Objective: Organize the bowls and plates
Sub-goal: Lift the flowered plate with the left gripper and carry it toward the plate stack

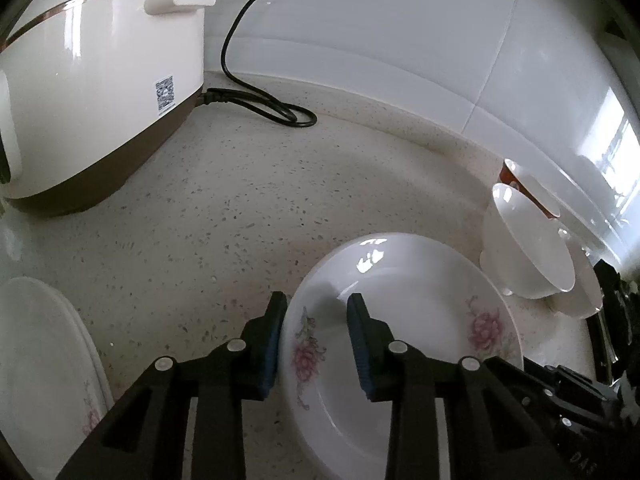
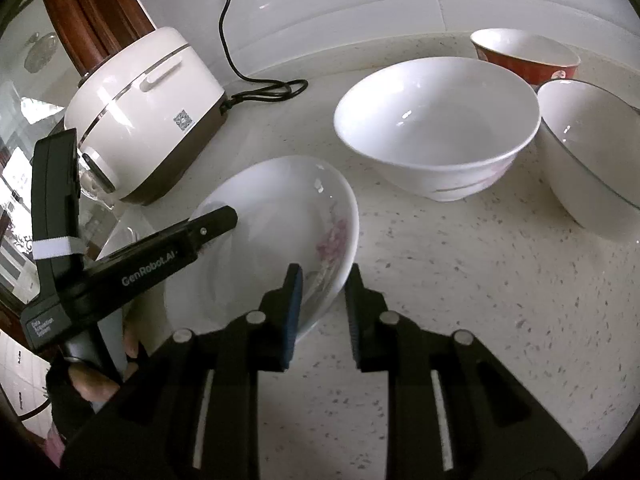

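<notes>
Both grippers straddle the rim of the floral plate (image 1: 404, 320), tilted above the speckled desk (image 1: 224, 216) near the rice cooker (image 1: 100, 92), the left gripper (image 1: 316, 344) and right gripper (image 2: 322, 312) each with fingers apart around the rim, white bowl (image 2: 436, 124) beyond.

This is a home kitchen. A speckled stone tabletop (image 2: 460, 280) meets a wall of glossy white tiles (image 1: 400, 40), and a cream rice cooker (image 2: 148, 128) with a brown base stands at the back, its black cord (image 1: 256, 92) looped on the surface and running up the wall. Household crockery lies about: a flowered plate (image 1: 420, 300), plain white bowls (image 2: 436, 120) and a red bowl (image 2: 524, 56), while the tiles reflect a bright window (image 1: 616, 152) and dark wooden trim (image 2: 92, 4) rises behind the cooker.
</notes>
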A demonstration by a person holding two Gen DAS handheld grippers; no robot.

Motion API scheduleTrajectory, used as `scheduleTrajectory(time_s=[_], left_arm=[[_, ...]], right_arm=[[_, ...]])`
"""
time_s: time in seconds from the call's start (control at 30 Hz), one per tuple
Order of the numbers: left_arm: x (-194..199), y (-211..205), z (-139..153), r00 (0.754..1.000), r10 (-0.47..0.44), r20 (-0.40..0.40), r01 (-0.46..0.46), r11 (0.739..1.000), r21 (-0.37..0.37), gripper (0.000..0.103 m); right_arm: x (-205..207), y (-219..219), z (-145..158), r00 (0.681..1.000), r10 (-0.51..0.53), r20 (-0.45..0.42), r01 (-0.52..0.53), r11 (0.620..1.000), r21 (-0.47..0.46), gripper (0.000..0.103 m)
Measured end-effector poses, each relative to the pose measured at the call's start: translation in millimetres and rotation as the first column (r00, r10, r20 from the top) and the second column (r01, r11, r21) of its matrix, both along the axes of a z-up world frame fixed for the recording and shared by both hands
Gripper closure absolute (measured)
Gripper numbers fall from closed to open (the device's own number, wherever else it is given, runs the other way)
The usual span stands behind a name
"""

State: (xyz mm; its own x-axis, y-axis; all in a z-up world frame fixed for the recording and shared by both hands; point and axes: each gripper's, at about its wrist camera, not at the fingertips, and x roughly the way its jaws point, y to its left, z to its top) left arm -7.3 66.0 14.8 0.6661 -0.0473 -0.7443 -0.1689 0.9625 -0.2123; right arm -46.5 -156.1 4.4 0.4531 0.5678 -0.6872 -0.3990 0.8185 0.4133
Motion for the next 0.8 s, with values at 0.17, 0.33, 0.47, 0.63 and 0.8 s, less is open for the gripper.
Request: scheduleTrajectory(time_s=[0.17,0.33,0.47,0.63,0.8], left_arm=[[-2.2,-1.0,2.6,1.0,0.002,-0.001,-0.002,1.0,0.015,0.072],[-5.1,-5.7,5.7,1.0,0.01,0.006,-0.01,0.999,0.037,0.072],[-8.3,-11.6,9.6,1.0,0.014,0.025,-0.016,0.998,0.064,0.072],[-13.4,-16.7,12.6,0.999,0.024,0.044,-0.028,0.997,0.077,0.072],[-16.5,-18.3,15.2,0.998,0.035,0.059,-0.04,0.997,0.071,0.072]], right_arm=[[1.4,-3.6,-0.3,1.0,0.001,-0.007,-0.001,1.0,0.015,0.079],[0.4,-6.0,-0.4,1.0,0.002,-0.008,-0.001,1.0,0.029,0.079],[-0.5,-9.5,0.3,1.0,-0.002,-0.002,0.002,0.999,0.045,0.079],[-3.4,-17.3,2.8,1.0,-0.018,0.007,0.017,0.997,0.074,0.079],[-7.1,-22.4,5.4,0.999,-0.036,0.018,0.035,0.995,0.092,0.079]])
